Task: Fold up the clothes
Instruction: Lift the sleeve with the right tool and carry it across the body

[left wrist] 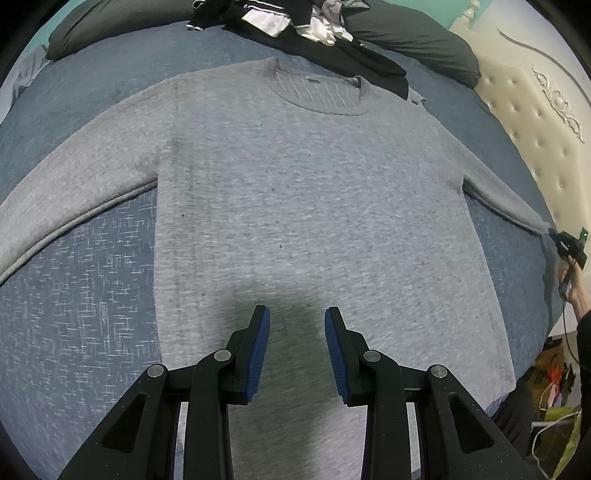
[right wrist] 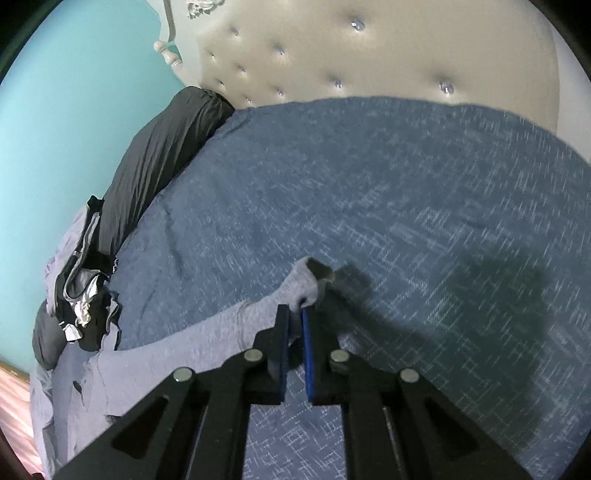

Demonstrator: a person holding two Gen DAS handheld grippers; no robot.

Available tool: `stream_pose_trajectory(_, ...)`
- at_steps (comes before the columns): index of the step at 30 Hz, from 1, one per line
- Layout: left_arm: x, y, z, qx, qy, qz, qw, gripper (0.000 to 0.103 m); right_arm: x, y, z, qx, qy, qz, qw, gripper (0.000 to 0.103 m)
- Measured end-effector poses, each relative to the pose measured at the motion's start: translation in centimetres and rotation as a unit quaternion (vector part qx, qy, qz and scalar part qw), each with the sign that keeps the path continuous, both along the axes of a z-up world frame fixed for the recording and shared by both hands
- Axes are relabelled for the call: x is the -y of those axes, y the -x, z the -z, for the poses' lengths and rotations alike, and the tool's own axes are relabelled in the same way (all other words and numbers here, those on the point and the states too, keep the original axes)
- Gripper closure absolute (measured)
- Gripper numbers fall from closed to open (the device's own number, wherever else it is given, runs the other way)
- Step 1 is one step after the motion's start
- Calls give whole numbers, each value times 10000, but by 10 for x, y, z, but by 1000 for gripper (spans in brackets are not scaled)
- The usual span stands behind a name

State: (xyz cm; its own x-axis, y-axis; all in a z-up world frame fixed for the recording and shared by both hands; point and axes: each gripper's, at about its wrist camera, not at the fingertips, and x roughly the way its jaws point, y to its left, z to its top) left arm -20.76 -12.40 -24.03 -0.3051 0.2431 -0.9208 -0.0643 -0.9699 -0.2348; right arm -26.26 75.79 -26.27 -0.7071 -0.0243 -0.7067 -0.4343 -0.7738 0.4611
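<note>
Below the left gripper (left wrist: 297, 325), flat on the blue bedspread (left wrist: 92, 295): grey sweater (left wrist: 303, 192), front up, collar at the far end, both sleeves spread outward. Left jaws stand apart over the sweater's lower middle, blue pads (left wrist: 260, 350) clear of the cloth, nothing between them; their shadow falls on the knit just ahead.

Right of that tool, far out along the sweater's right sleeve (left wrist: 509, 210), the right gripper (left wrist: 557, 240) sits at the cuff, a person's hand (left wrist: 576, 291) behind it.

At the right gripper's (right wrist: 295, 314) own tips: jaws pinched nearly together on the grey cuff (right wrist: 306, 284), which rises a little off the bedspread (right wrist: 406, 206), its open end showing beyond the tips. Sleeve trails back and to the left of the tool toward the sweater body.

Beyond the sweater's collar: pile of dark and white clothes (left wrist: 295, 26) lying against long dark pillows (left wrist: 424, 48). Ahead of the right tool, past the bedspread edge: cream tufted headboard (right wrist: 369, 55); teal wall (right wrist: 74, 110) to its left.
</note>
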Motion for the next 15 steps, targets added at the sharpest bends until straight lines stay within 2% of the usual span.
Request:
stream_pose_trajectory(3,5,-1,-4,-31,16,-20,10000,69,1,3,-8,-96,-16,46,9999,97)
stream_pose_trajectory(15,19,-5,-6,-75,-79,-255,9996,69,24,7,-34,-330,-107,-359,9988,97)
